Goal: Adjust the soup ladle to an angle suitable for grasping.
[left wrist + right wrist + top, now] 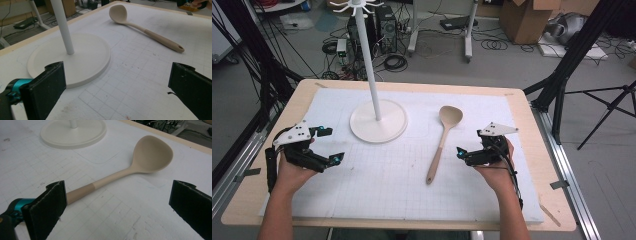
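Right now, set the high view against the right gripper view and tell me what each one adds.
The high view alone takes in both hands, the left gripper, the right gripper, the stand's hooked top and the spoon's handle end. The right gripper view alone shows the spoon's handle passing behind one open jaw. Both share the spoon and the stand's round base on the gridded mat.
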`<state>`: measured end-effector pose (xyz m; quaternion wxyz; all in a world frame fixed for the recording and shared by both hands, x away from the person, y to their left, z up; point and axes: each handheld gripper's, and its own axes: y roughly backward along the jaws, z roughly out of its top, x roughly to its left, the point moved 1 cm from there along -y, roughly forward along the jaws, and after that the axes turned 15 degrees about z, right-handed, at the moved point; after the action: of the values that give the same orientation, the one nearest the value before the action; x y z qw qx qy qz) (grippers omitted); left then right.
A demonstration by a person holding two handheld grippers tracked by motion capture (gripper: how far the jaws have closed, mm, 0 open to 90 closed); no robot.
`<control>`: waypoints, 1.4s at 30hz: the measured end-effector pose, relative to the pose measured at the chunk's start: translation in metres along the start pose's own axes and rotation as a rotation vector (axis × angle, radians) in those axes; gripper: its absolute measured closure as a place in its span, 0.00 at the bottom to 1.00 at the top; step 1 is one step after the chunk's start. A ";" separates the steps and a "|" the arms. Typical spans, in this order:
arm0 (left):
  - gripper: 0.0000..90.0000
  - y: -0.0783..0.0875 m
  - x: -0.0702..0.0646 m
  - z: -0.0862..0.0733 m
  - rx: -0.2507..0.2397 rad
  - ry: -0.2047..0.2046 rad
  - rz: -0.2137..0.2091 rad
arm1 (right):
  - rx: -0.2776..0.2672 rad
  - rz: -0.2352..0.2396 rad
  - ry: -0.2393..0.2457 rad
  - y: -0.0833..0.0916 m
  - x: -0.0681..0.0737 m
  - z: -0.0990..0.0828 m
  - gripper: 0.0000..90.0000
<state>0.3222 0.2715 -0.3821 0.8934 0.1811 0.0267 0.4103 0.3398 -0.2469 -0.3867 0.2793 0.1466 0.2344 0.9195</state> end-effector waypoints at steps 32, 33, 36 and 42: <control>0.02 -0.001 -0.003 0.003 0.005 -0.007 -0.008 | 0.047 0.001 -0.007 -0.011 0.003 -0.001 0.00; 0.02 -0.001 -0.003 0.003 0.001 -0.007 -0.009 | 0.052 0.001 -0.001 -0.014 0.004 0.000 0.00; 0.02 0.001 -0.003 0.004 -0.002 -0.009 -0.004 | 0.063 0.012 -0.006 -0.019 0.006 0.001 0.00; 0.02 0.003 -0.001 0.004 -0.005 -0.008 -0.004 | 0.092 0.005 -0.033 -0.037 0.004 0.007 0.00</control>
<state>0.3197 0.2713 -0.3772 0.8948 0.1805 0.0226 0.4077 0.3561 -0.2152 -0.3987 0.2737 0.1752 0.2716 0.9059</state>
